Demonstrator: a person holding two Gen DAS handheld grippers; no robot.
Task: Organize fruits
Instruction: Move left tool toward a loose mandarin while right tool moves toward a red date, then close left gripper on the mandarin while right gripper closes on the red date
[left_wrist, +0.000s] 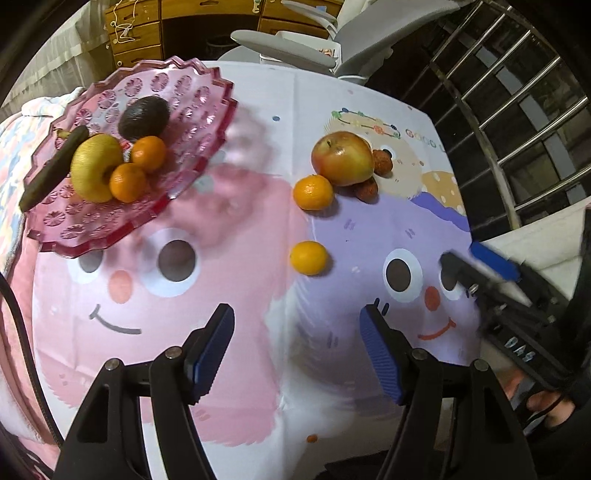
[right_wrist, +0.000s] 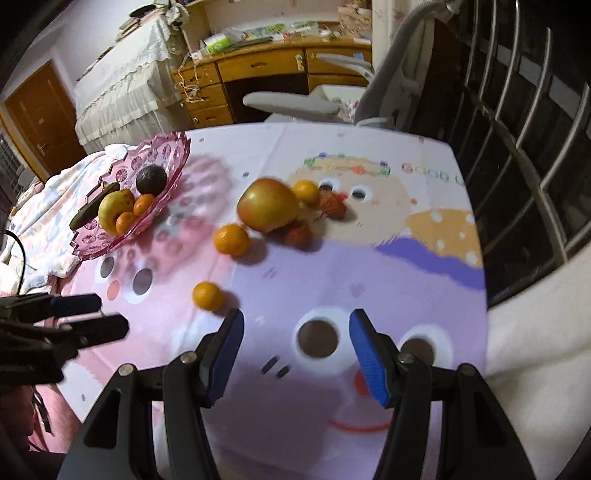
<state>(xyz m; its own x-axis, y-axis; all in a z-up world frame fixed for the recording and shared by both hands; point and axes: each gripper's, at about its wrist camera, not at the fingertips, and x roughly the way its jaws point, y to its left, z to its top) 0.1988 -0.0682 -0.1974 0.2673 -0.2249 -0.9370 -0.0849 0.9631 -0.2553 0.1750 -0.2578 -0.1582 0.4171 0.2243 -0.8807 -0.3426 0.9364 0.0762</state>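
Mostly round fruits (left_wrist: 308, 258), orange, red-yellow apple (left_wrist: 341, 158)

Two wrist fisheyes, steeply down, close above tablecloth (left_wrist: 258, 110), sharing pink dish (left_wrist: 199, 147) and loose fruit

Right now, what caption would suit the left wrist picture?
Open left claw hovers above a cartoon tablecloth, facing loose tangerines and a half-filled pink fruit plate.

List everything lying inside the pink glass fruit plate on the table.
The pink plate holds a dark avocado, a yellow apple, two small oranges and a dark elongated fruit on its rim. Anything beneath these fruits is hidden.
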